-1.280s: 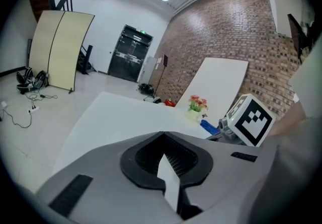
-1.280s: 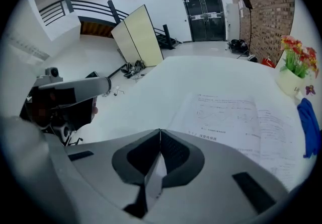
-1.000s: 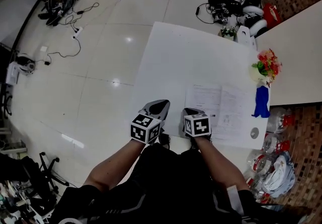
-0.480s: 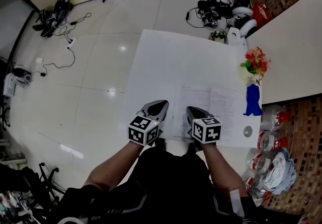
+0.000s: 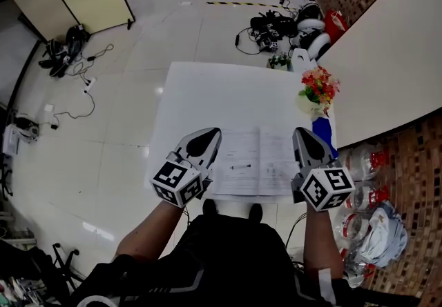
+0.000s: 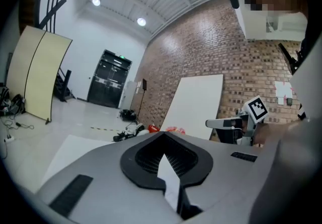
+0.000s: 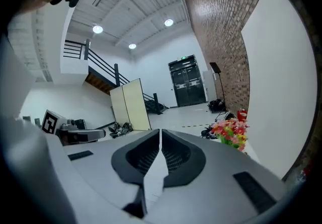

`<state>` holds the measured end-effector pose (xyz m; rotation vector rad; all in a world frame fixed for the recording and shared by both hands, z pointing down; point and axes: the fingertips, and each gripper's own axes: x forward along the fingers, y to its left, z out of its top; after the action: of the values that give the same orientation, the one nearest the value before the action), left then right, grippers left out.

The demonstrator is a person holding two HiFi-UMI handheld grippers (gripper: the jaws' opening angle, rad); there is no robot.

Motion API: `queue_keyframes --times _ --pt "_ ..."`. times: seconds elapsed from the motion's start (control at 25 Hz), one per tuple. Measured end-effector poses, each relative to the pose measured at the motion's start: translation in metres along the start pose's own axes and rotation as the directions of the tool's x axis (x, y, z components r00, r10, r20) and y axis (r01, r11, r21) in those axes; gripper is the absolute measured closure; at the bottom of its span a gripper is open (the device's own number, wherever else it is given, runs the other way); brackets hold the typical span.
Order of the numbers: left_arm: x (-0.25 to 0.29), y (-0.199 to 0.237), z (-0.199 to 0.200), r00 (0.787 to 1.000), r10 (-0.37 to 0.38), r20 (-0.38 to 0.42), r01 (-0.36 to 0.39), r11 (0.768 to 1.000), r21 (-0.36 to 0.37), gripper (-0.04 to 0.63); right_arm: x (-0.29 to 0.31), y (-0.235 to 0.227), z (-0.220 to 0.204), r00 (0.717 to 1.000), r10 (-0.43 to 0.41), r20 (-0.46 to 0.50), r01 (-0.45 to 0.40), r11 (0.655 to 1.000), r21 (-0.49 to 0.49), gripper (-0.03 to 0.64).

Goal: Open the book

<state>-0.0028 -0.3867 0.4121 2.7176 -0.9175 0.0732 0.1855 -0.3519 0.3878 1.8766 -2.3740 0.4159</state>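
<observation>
as book (image 5: pixel 271 152) lies open, left gripper (image 5: pixel 208 135) and right gripper (image 5: pixel 302 134) flank it.

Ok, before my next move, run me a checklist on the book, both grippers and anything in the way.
1. Book open: ok. The book lies open on the table.
2. Left gripper empty: ok. Its jaws are together on nothing.
3. Right gripper empty: ok. Its jaws are together on nothing.
4. Pages bare: not ok. What looks like a pen lies on the left page.
5. Right gripper clear of the vase: cannot tell. The vase shows right beside it in the head view.
</observation>
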Motion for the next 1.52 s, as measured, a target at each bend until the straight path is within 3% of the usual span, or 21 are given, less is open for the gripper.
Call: queue_keyframes --times 0.16,0.36,0.56,0.84,1.16,1.32,1.52 --pt "0.015 -0.021 0.015 0.999 0.009 0.049 -0.009 1.000 0.004 0.600 -0.018 -0.013 0.016 0.999 -0.024 0.046 0.027 0.997 -0.068 0.614" --pt "0.013 -0.055 0.038 0.997 0.036 0.070 -0.042 0.995 0.096 0.601 -0.043 -0.020 0.030 0.997 0.017 0.081 -0.010 0.996 -0.085 0.614" --pt "-0.001 -0.074 0.045 0.989 0.113 0.095 -0.117 0.992 0.039 0.600 -0.064 -0.033 0.034 0.993 0.058 0.106 -0.048 0.994 -0.095 0.614" --pt "-0.023 -0.102 0.048 0.975 0.189 0.113 -0.198 0.977 0.079 0.601 -0.085 -0.035 0.028 0.988 0.114 0.108 -0.105 0.991 -0.089 0.614" --pt "-0.080 -0.132 0.036 0.986 0.124 0.109 -0.137 0.983 0.123 0.600 -0.128 0.016 0.021 0.989 0.064 0.131 -0.049 0.992 -0.114 0.614" --pt "-0.126 -0.134 0.026 0.990 0.074 0.123 -0.085 0.992 0.091 0.600 -0.162 0.063 0.015 0.991 0.006 0.131 0.015 0.987 -0.162 0.614" --pt "-0.175 -0.148 0.016 0.993 0.020 0.119 -0.028 0.998 0.063 0.601 -0.214 0.111 0.007 0.992 -0.027 0.119 0.046 0.987 -0.154 0.615"
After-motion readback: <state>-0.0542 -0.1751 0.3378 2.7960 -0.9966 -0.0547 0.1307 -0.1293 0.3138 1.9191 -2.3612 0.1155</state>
